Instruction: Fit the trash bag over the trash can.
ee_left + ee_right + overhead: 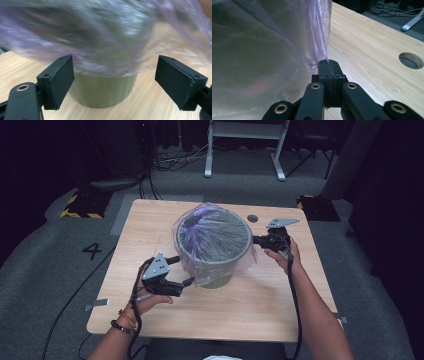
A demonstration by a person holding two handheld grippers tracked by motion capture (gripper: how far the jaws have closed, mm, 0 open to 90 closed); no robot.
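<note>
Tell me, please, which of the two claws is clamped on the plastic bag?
The right claw, at the bin's far side, is shut on the purple bag. The left claw stands open, holding nothing.

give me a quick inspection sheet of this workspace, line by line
surface: light wooden table, round hole near its far edge
job's things: grey-green bin upright mid-table, clear purple bag draped over its rim
clutter: nothing seen
grippers: left gripper open beside the bin, nothing between its jaws; right gripper shut on the bag's edge
cables: one trails from each gripper off the near edge; a tangle on the floor beyond
surroundings: grey carpet, white frame legs, hazard-striped bases
</note>
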